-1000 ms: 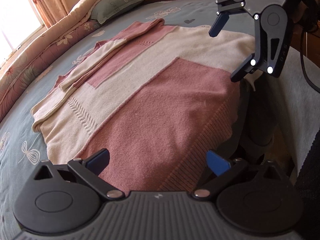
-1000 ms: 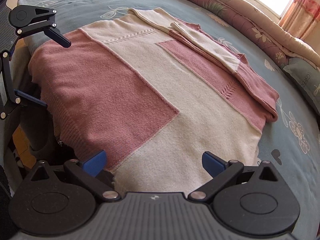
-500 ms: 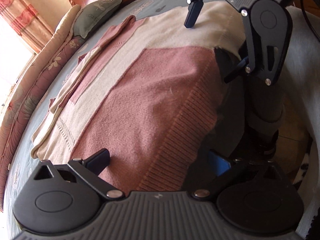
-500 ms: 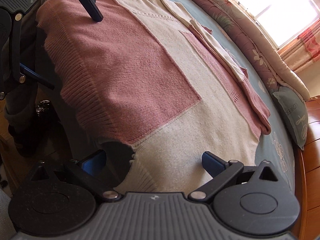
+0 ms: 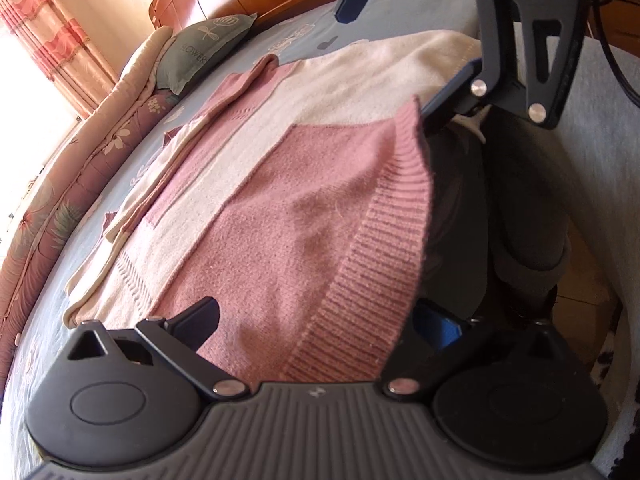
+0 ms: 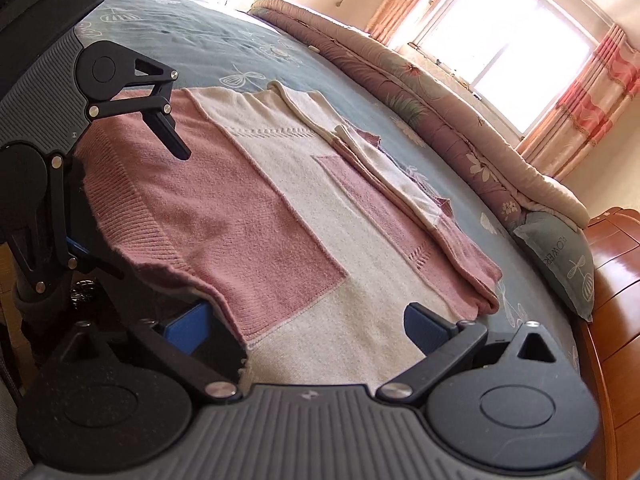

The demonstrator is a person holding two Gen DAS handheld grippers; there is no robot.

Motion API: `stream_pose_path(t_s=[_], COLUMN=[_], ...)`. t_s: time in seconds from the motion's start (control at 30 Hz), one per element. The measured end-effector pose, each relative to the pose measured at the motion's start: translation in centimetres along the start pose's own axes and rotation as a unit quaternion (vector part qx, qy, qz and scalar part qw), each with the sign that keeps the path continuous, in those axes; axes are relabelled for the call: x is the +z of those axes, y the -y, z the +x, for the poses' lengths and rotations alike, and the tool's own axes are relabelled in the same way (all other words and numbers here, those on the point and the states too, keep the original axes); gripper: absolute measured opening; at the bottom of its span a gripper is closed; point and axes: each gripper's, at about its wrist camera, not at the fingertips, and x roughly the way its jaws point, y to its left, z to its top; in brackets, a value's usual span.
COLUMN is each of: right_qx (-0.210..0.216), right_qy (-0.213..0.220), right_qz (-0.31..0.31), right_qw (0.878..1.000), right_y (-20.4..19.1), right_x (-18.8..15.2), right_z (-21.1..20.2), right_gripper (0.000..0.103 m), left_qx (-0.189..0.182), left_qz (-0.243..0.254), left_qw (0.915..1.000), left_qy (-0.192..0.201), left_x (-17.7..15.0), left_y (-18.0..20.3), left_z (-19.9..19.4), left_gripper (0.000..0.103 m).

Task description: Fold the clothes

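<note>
A pink and cream knitted sweater (image 5: 280,184) lies flat on the bed, sleeves folded in, its ribbed pink hem (image 5: 376,272) hanging at the near bed edge. My left gripper (image 5: 324,320) is open and straddles the pink corner of the hem, one finger over the fabric and one under the edge. My right gripper (image 6: 308,326) is open too, astride the hem where pink meets cream on the sweater (image 6: 304,216). Each gripper shows in the other's view: the right gripper (image 5: 400,44) at the top right, the left gripper (image 6: 132,196) at the left.
The bed has a blue patterned sheet (image 6: 224,40). A rolled floral quilt (image 6: 432,120) runs along the far side, with a grey-green pillow (image 6: 560,256) by the wooden headboard (image 6: 616,280). A person's dark trouser leg (image 5: 520,208) stands at the bed edge beside the hem.
Both grippers have dropped toward the bed edge, tilted and closed in on the hem, which now sits between their open fingers. The sweater has not moved.
</note>
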Motion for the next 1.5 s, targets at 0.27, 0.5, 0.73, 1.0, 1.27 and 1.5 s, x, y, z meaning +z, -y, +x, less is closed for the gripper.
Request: stream_pose_path(t_s=[0.27, 0.5, 0.73, 1.0, 1.27, 1.5], right_qx=[0.023, 0.105, 0.04, -0.018, 0.018, 0.042], right_qy=[0.007, 0.024, -0.019, 0.021, -0.025, -0.048], right_qz=[0.042, 0.058, 0.006, 0.053, 0.003, 0.036], right_qw=[0.999, 0.992, 0.999, 0.998, 1.0, 0.997], right_y=[0.7, -0.3, -3.5, -2.2, -2.9, -2.2], right_x=[0.0, 0.9, 1.5, 1.4, -0.3, -1.1], right_z=[-0.3, -0.7, 3.2, 2.5, 2.5, 3.1], right_gripper=[0.103, 0.103, 0.103, 0.103, 0.103, 0.103], left_qx=[0.035, 0.043, 0.037, 0.009, -0.022, 0.05], left_qz=[-0.036, -0.06, -0.072, -0.053, -0.024, 0.063], left_qw=[0.9975, 0.9956, 0.9948, 0.9978, 0.9995, 0.9967], left_qy=[0.049, 0.058, 0.062, 0.04, -0.003, -0.01], left_x=[1.5, 2.5, 2.5, 1.4, -0.5, -1.4], left_y=[-1.9, -3.6, -4.2, -2.9, -0.7, 2.3], left_z=[-1.5, -1.8, -2.2, -1.6, -0.2, 1.5], left_gripper=[0.102, 0.102, 0.102, 0.102, 0.102, 0.102])
